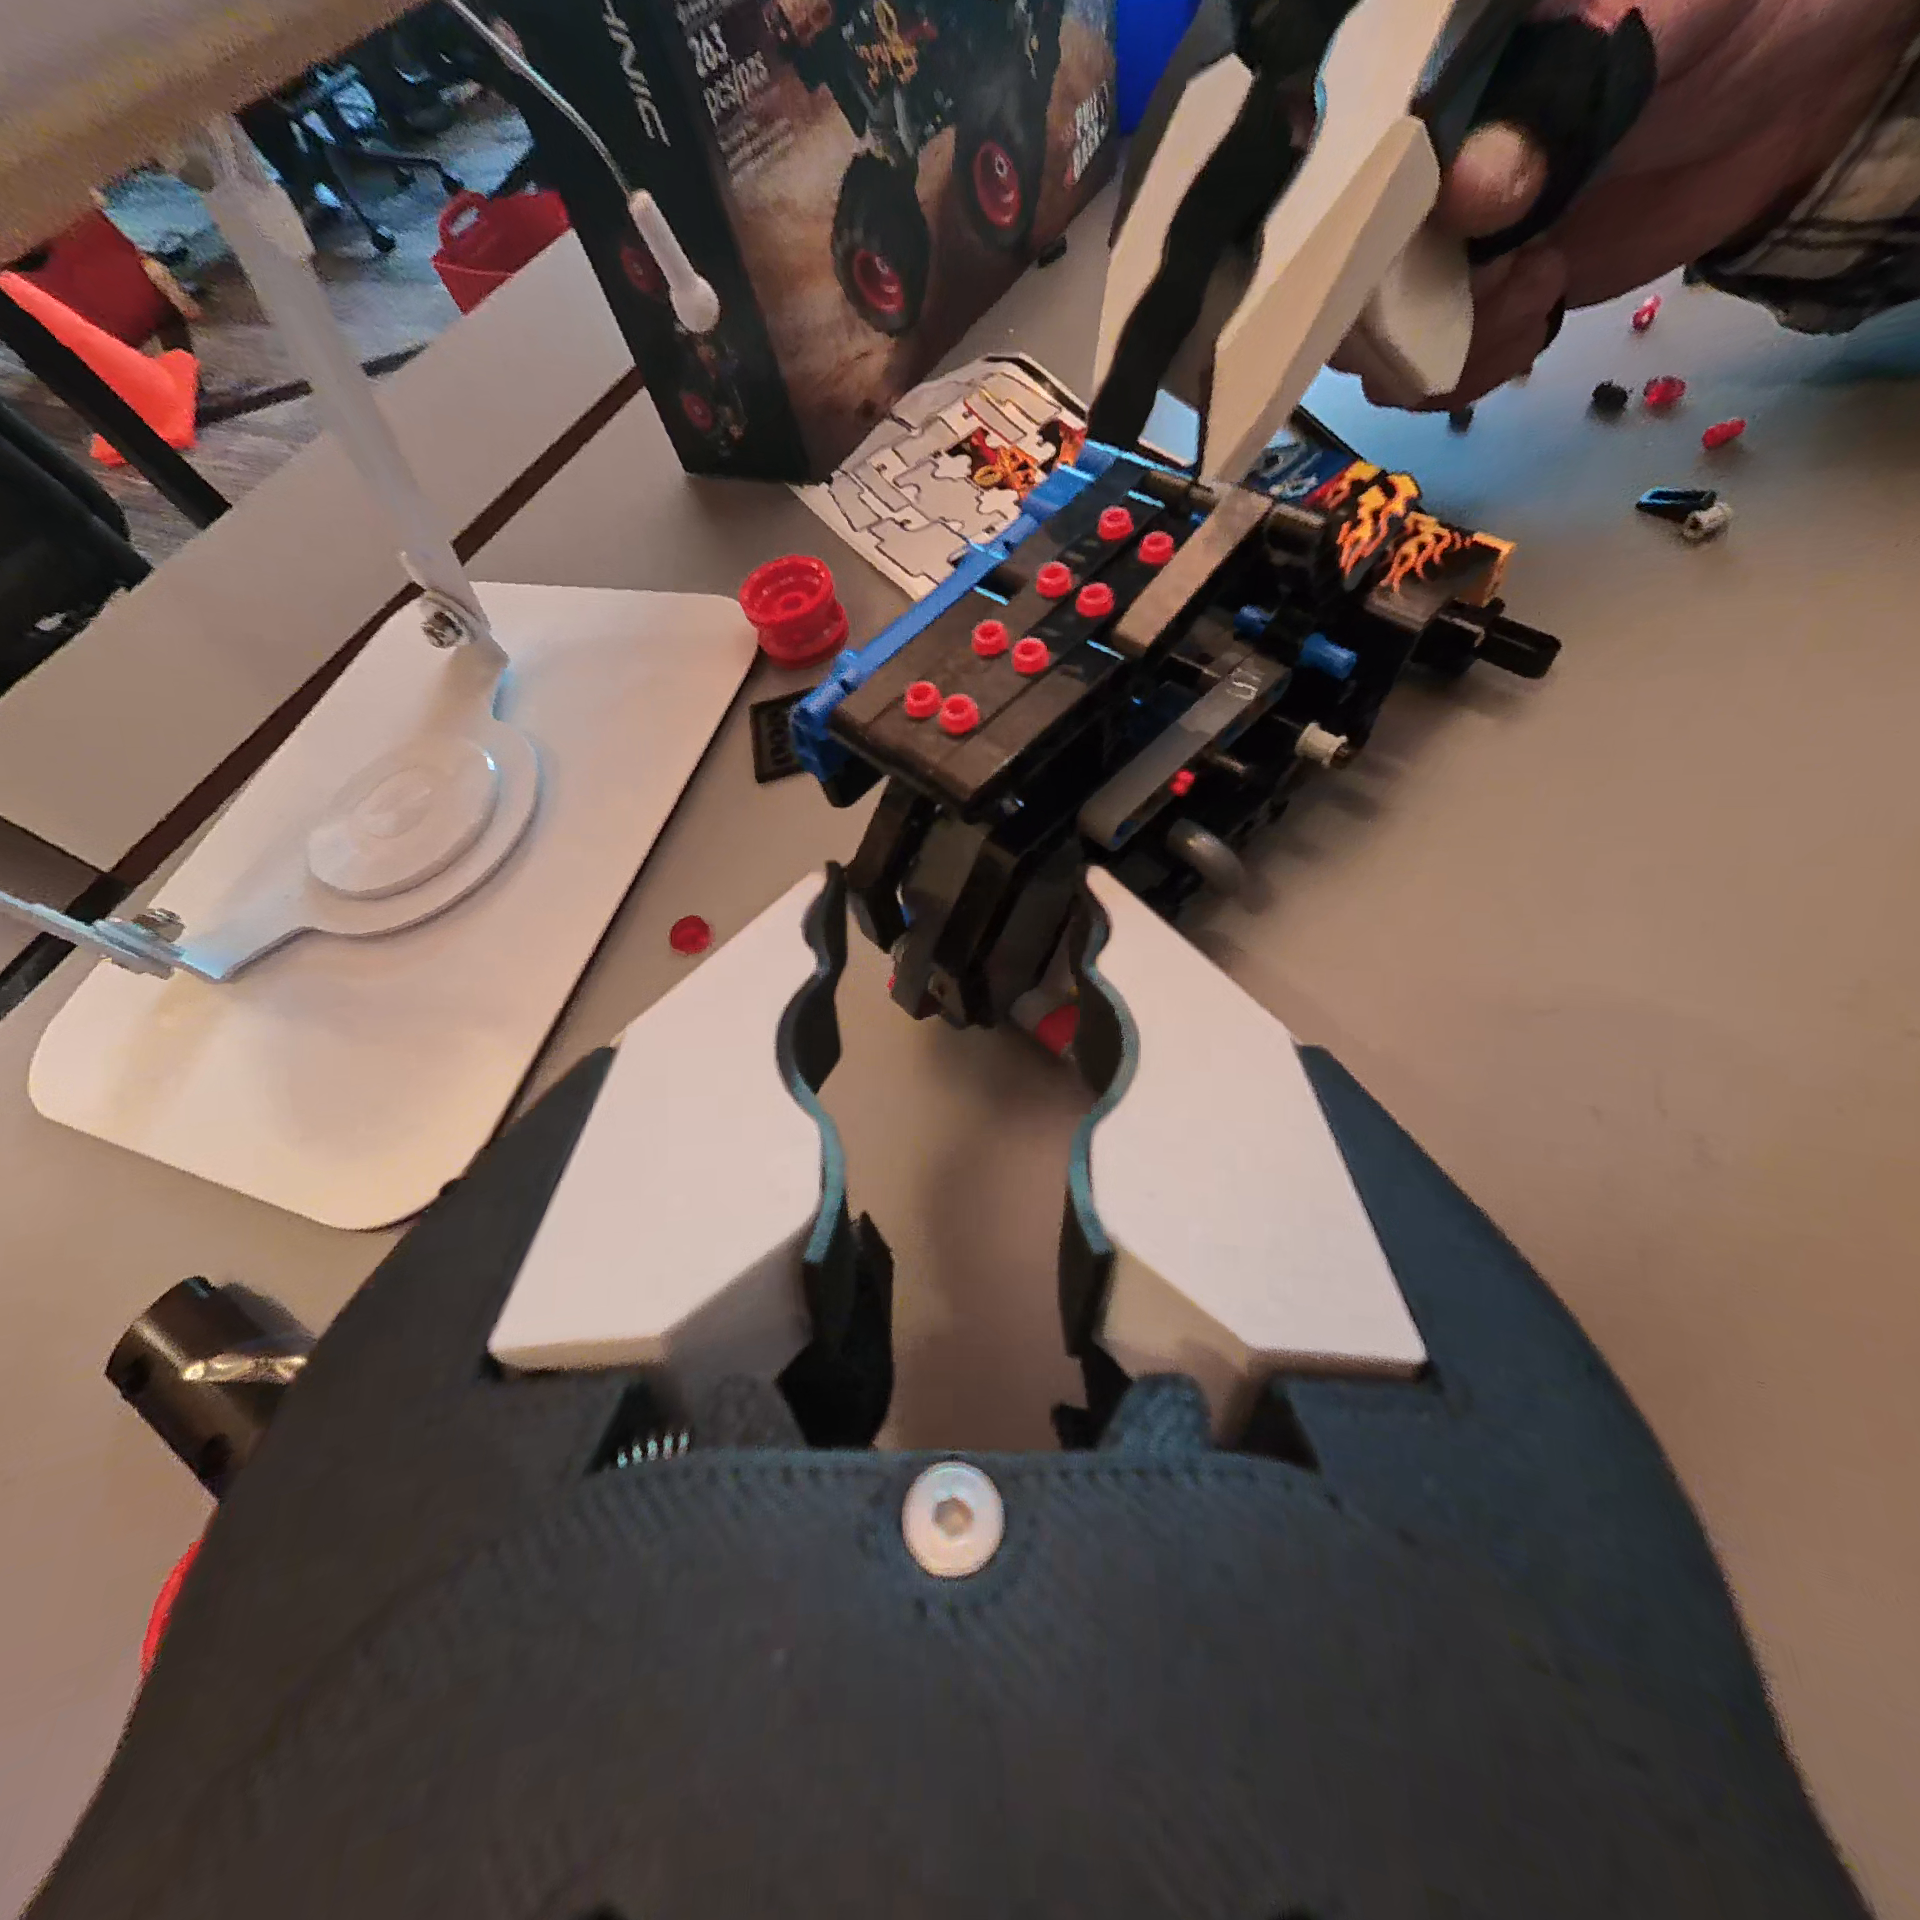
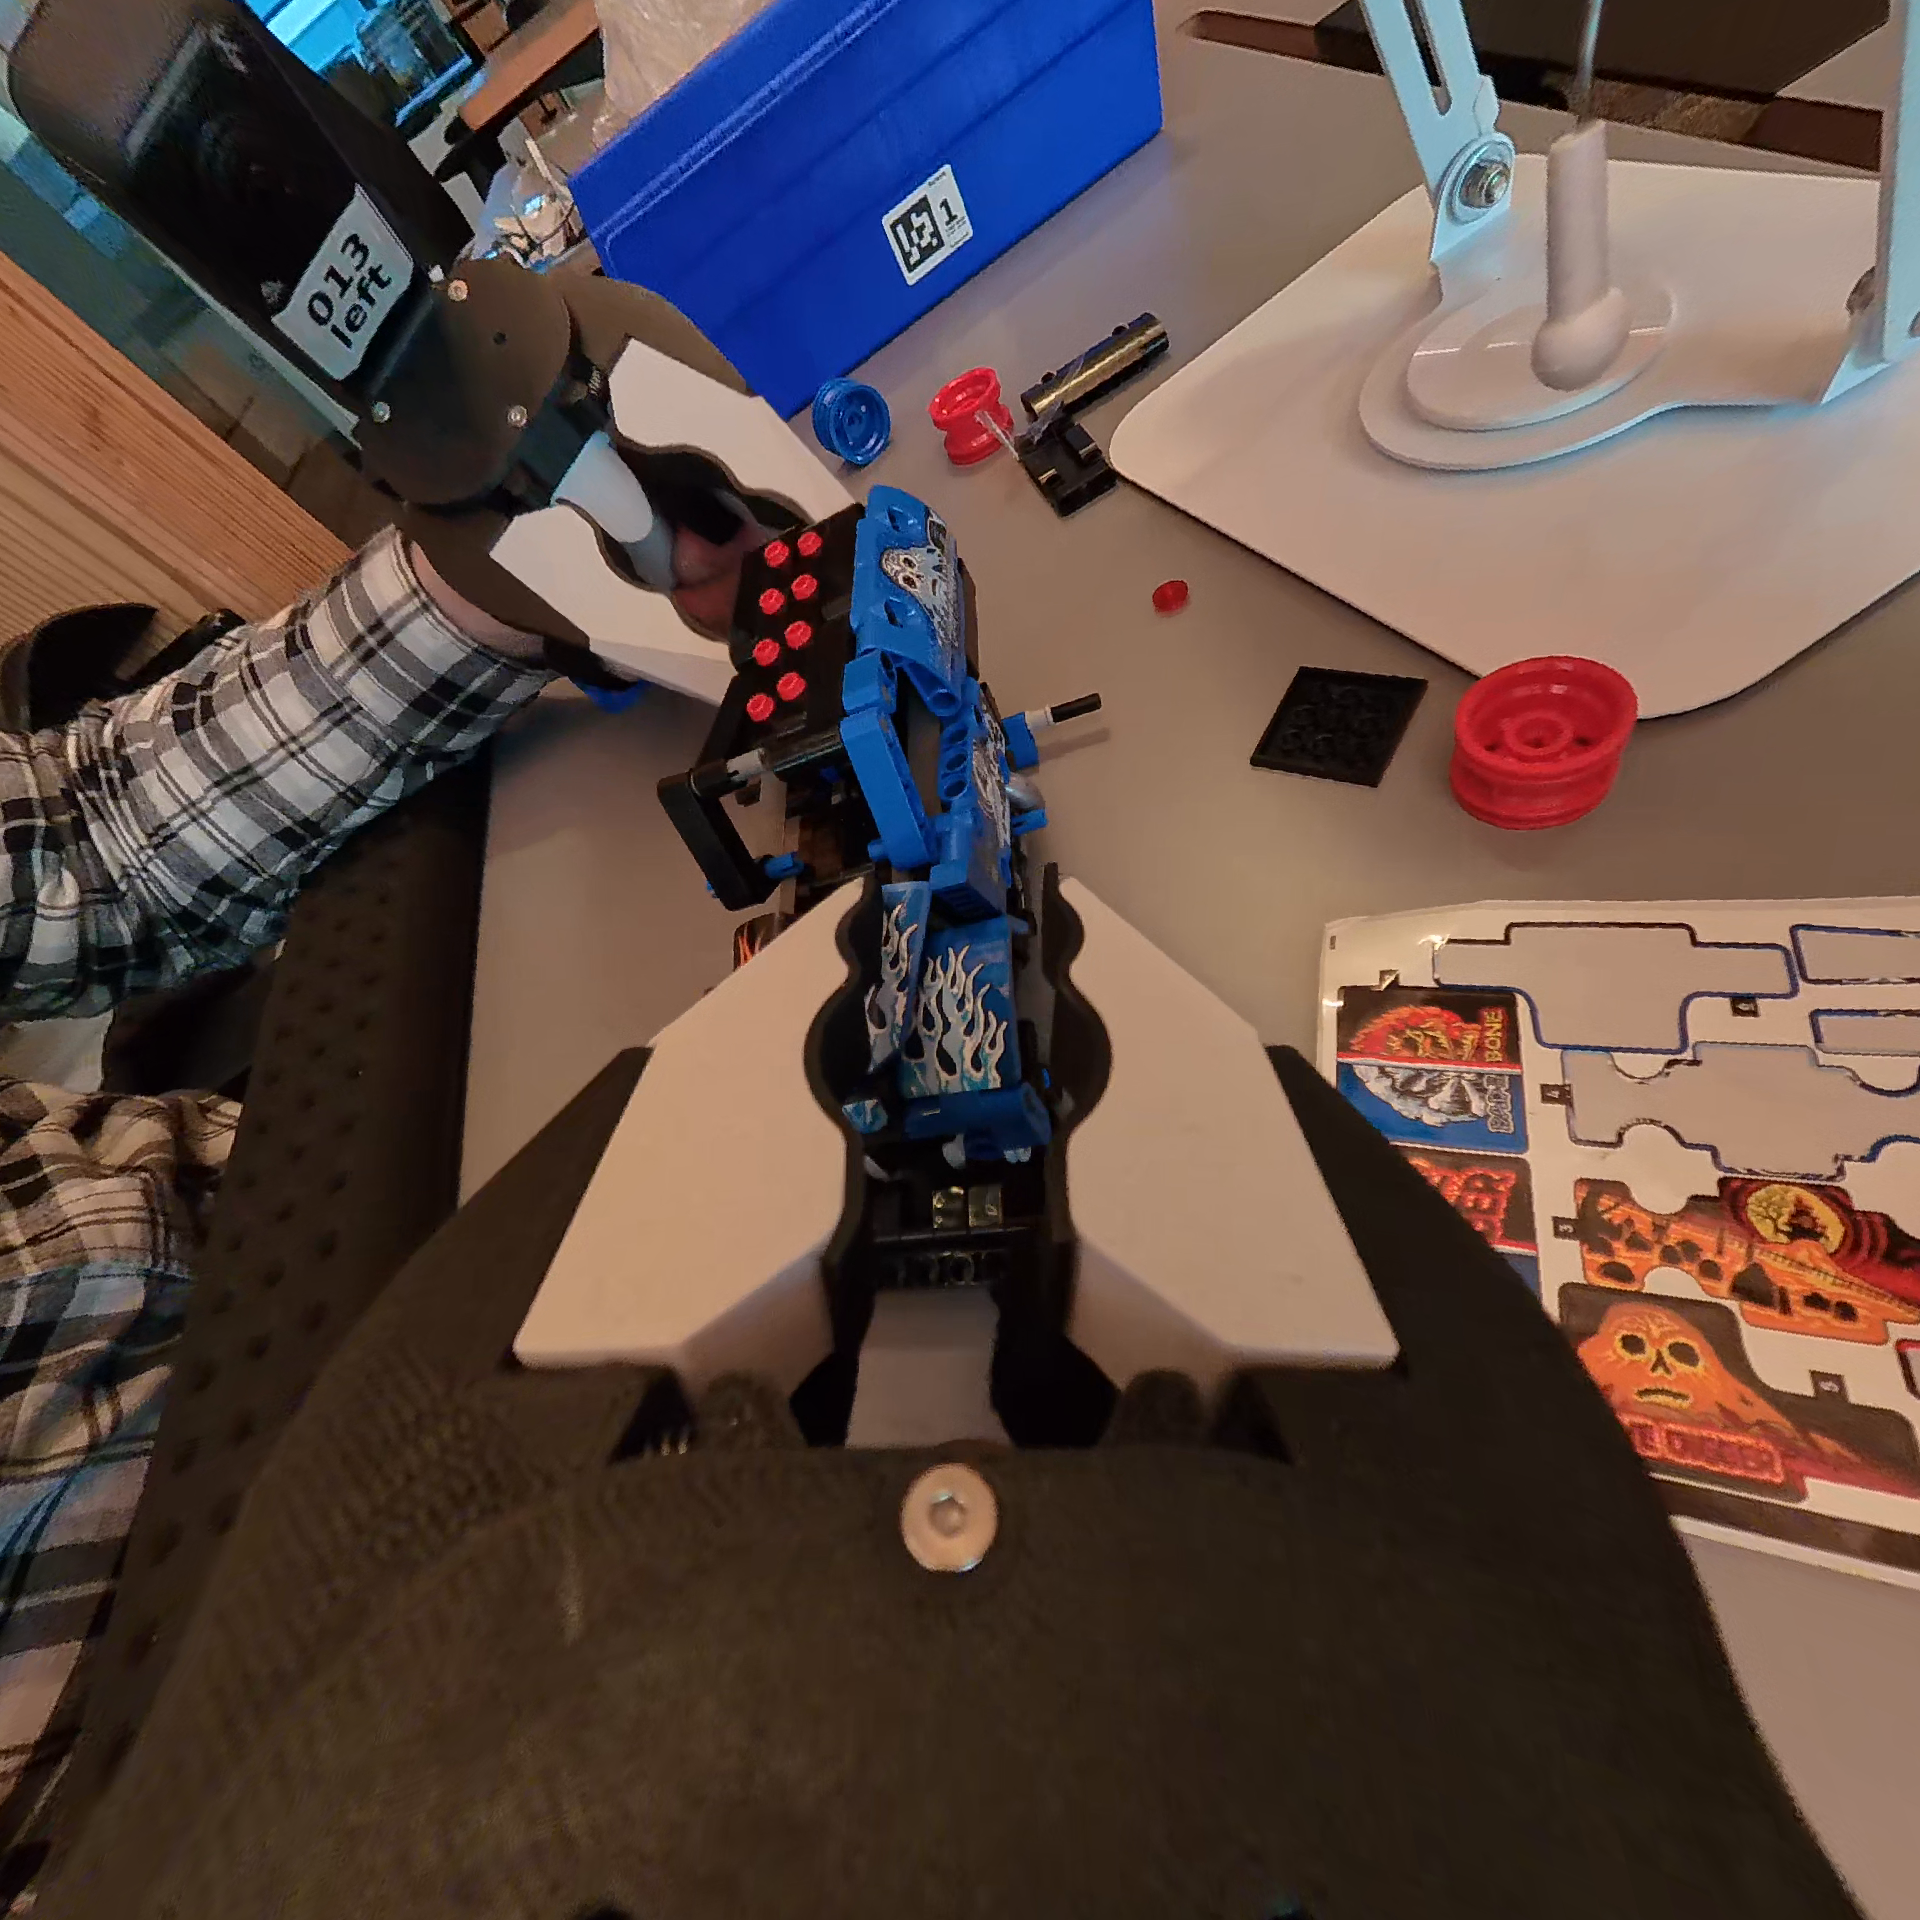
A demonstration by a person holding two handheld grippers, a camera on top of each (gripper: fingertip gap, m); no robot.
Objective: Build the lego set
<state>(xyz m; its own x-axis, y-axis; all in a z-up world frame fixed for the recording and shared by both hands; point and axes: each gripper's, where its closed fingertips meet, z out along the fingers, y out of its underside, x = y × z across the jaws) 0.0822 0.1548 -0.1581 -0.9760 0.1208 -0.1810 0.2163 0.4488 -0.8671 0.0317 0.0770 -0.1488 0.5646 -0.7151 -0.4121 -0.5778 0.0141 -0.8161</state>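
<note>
The half-built lego truck (image 1: 1132, 665) is held above the grey tabletop (image 1: 1558, 987) between the two grippers. The left gripper (image 1: 961, 977) is seen with its jaws closed partway on the black end of the truck, and the right gripper (image 2: 951, 997) with its jaws closed on the other end, where blue panels with white flames sit between the fingers. The truck's black deck carries eight red studs, a blue beam runs along one side, and an orange-flame panel shows at the far end in the left wrist view. A red wheel hub (image 1: 795, 610) lies on the tabletop just beside the truck, near the white lamp base (image 1: 312, 1039), and one loose red stud (image 1: 688, 933) lies near that base's edge. A sticker sheet (image 2: 1714, 1195) lies flat to the right of the right gripper. A black square plate (image 2: 1340, 724) and a blue hub (image 2: 852, 419) lie farther off, the hub in front of a blue box (image 2: 831, 156). The set's box (image 1: 831, 208) stands upright behind the truck.
</note>
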